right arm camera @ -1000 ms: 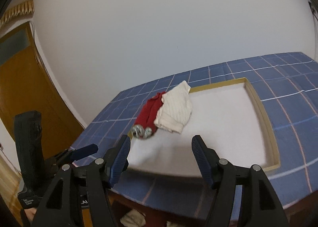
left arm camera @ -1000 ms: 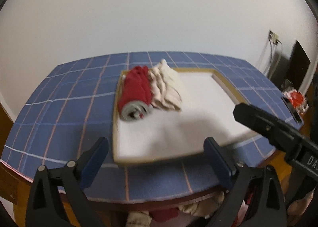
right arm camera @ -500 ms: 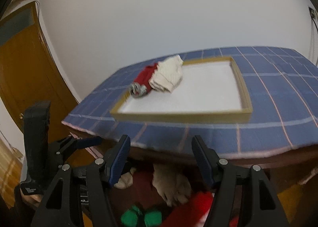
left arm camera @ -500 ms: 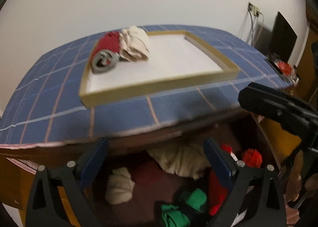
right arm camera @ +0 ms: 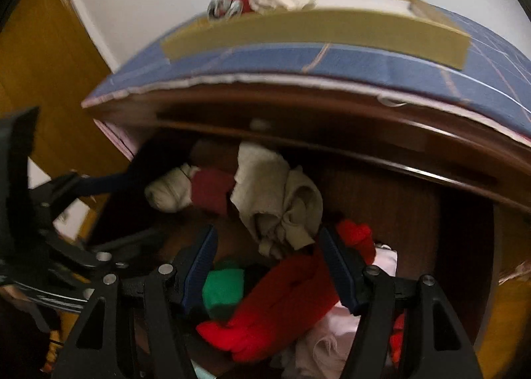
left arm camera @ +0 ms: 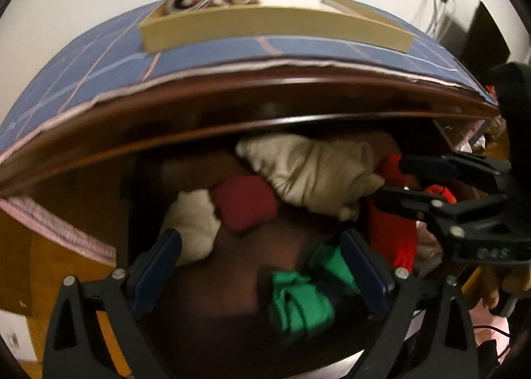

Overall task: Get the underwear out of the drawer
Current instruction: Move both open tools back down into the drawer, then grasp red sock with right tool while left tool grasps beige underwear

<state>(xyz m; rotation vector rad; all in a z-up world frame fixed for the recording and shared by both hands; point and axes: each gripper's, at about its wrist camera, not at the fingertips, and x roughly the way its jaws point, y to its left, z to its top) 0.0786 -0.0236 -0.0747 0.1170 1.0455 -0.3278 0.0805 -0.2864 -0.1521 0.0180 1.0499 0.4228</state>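
Underwear (left arm camera: 312, 176) (cream, maroon, green and red pieces) fills the open drawer (left arm camera: 232, 296) at the left-wrist frame's centre, the left gripper (left arm camera: 262, 266) gaping and empty at the bottom; in the right-wrist view the right gripper (right arm camera: 268, 266), likewise spread, grips nothing above the red garment (right arm camera: 275, 306) at lower centre.

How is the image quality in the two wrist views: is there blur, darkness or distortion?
Left wrist view: fisheye bends the tabletop edge; the drawer interior is dim, and the green garment is smeared. Right wrist view: the tray is motion-blurred, the drawer's right side dark, the red garment brightly saturated.
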